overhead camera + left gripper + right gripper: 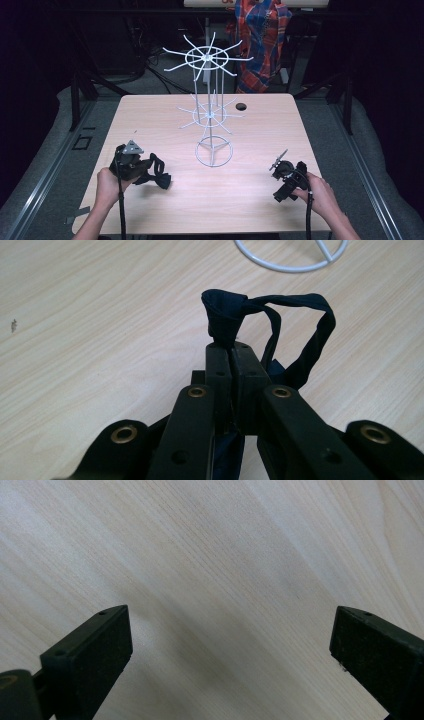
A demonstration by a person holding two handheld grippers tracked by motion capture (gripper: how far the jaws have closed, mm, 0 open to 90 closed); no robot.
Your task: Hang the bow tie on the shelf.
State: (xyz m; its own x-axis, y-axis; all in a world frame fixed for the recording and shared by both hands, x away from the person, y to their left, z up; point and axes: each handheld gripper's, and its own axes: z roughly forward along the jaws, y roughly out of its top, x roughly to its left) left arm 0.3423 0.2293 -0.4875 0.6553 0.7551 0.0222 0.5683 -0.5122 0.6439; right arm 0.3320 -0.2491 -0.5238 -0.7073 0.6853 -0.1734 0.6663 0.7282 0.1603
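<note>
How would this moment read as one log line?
left gripper: shut on dark strap | right gripper: open over table | wire rack: upright, untouched

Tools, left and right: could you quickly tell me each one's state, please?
Left tool: closed on the dark fabric strap.
Right tool: open, holding nothing.

A wire display rack (210, 112) stands on the table (260, 130) at about its middle, its ring base (292, 257) on the tabletop and two tiers of spokes one above the other. Behind it and a little right, a round hole (241, 106) sits in the tabletop near the far edge. Near the front left, the left gripper (150, 172) rests low over the table with a strap (280, 325) pinched between its jaws; the strap loops out just ahead of them, toward the ring base. Near the front right, well apart from the rack, the right gripper (278, 164) hangs over bare tabletop, jaws spread. A cloth (260, 37) hangs beyond the far edge.
</note>
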